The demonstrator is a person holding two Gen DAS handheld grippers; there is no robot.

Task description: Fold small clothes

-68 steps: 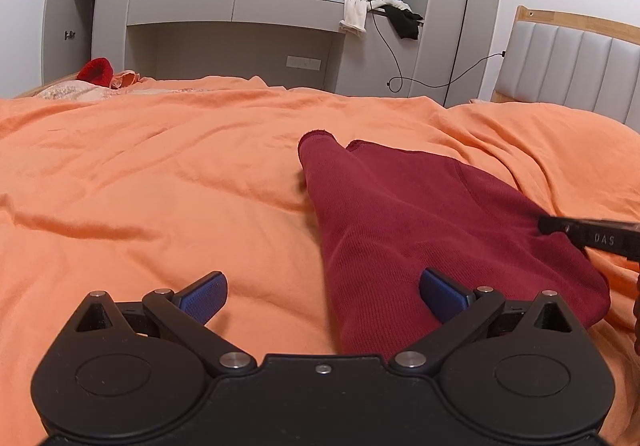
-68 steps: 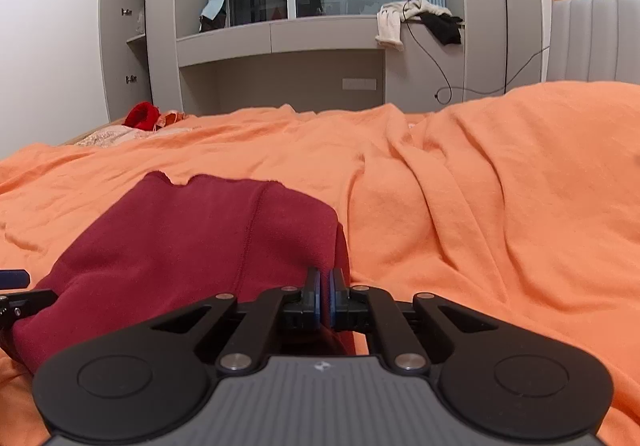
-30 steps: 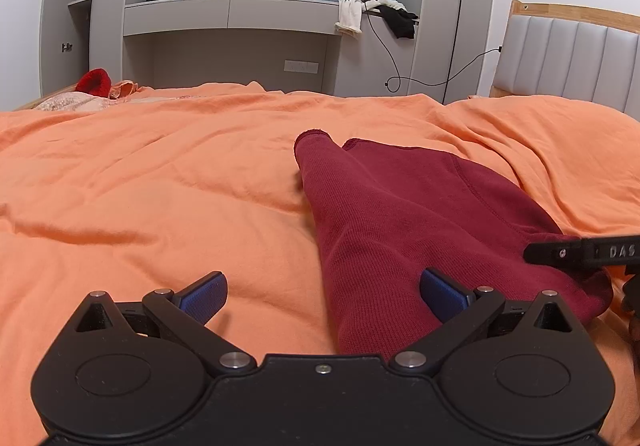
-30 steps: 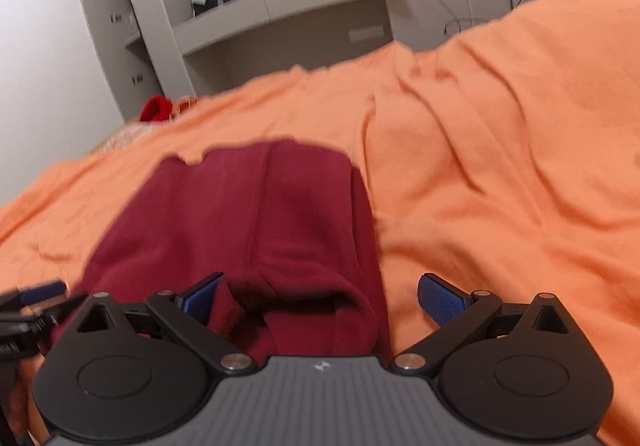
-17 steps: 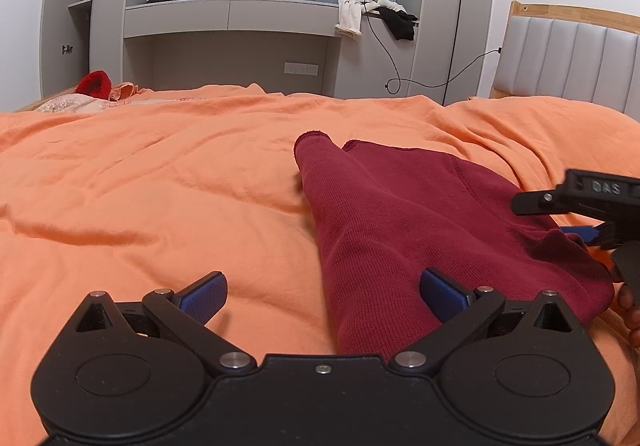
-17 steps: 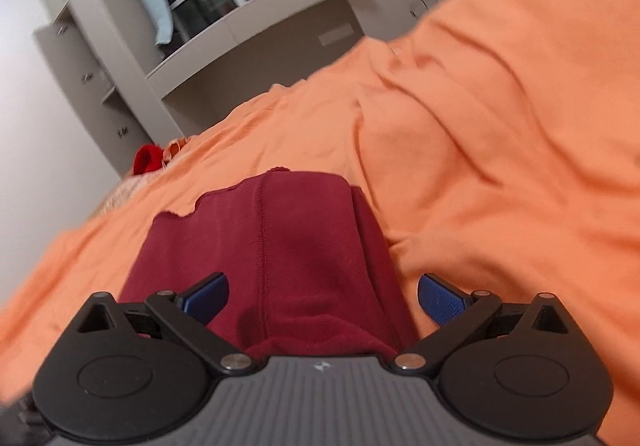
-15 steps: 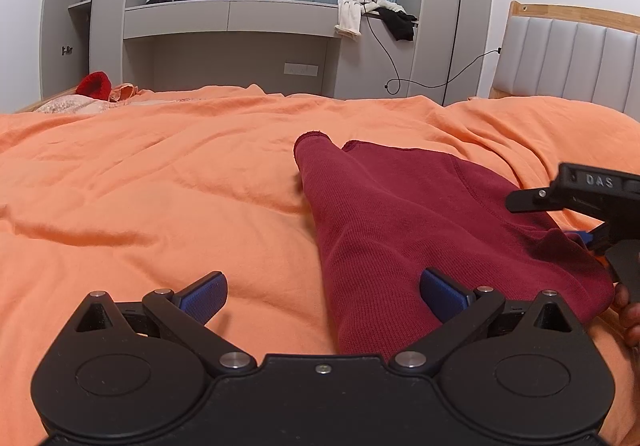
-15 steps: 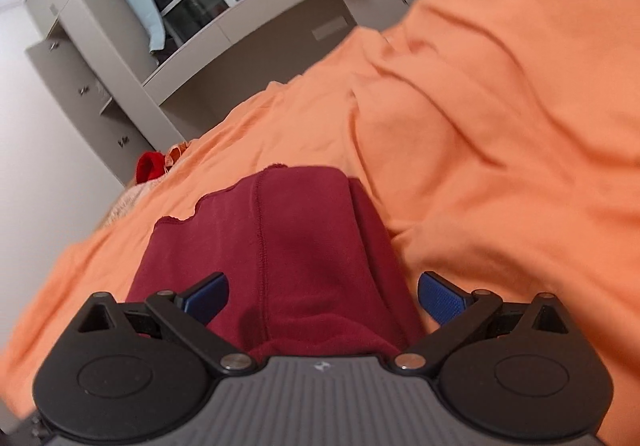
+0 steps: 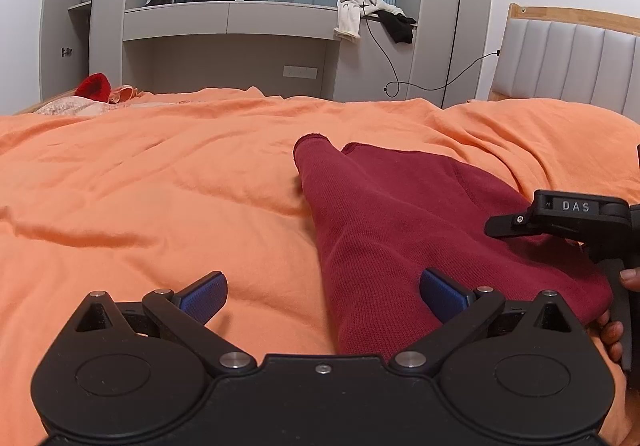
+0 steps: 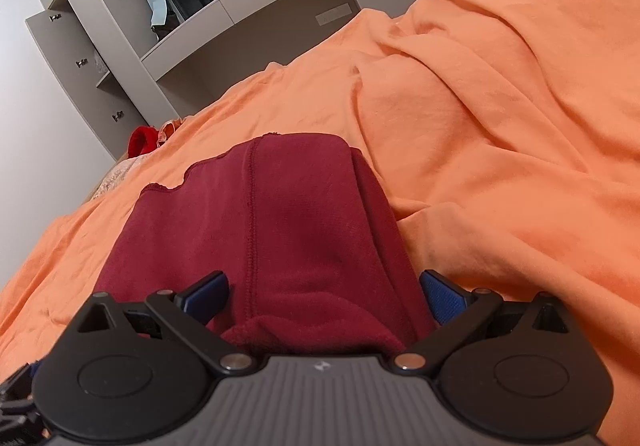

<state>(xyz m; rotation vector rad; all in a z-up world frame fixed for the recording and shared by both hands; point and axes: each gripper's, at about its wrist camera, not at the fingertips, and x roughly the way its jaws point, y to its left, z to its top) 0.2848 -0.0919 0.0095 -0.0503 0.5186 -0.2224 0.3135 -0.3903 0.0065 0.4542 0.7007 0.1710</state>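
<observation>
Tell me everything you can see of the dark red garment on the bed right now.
The dark red garment is a knit, fleecy-looking piece, folded into a long bundle lying flat on the orange bedspread. A stitched seam runs along its top, and its far edge is stepped and slightly frayed. The near end bunches up between the open fingers of the right gripper. The left gripper, also open, straddles its left edge, one blue pad over the cloth. Neither is closed on it.

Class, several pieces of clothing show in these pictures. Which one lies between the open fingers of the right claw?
The dark red knitted garment on the orange bedcover. The bright red item lies at the bed's far edge, and the white and black clothes hang on the grey ledge.
</observation>
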